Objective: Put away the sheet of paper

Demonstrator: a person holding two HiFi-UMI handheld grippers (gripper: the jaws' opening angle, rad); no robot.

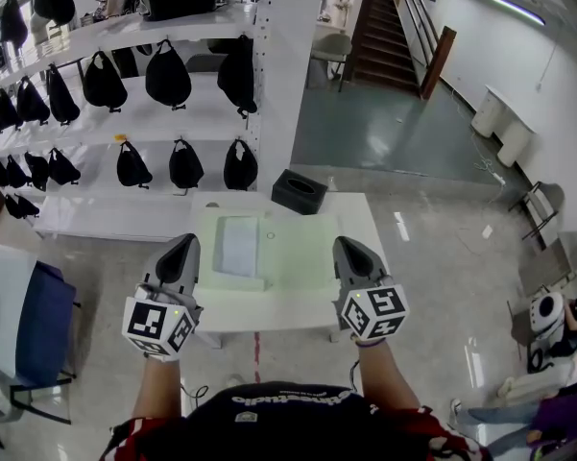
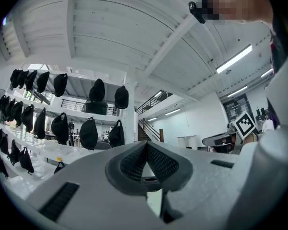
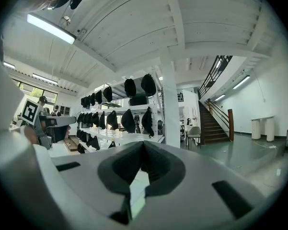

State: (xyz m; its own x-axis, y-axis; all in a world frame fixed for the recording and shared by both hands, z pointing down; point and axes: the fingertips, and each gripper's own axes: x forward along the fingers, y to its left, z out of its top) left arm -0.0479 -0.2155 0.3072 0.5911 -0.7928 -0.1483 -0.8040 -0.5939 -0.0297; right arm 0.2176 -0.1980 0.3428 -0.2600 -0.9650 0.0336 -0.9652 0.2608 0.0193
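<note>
Both pairs of jaws are clenched with nothing between them: the left gripper (image 2: 146, 144) and the right gripper (image 3: 143, 143) each show their dark pads meeting at the tip. In the head view both are held above the near part of a small white table (image 1: 269, 317), well apart from each other. The sheet of paper (image 1: 238, 243) lies flat between them on a pale green folder (image 1: 302, 250) (or a mat, hard to tell). A black box (image 1: 300, 191) sits at the table's far edge.
</note>
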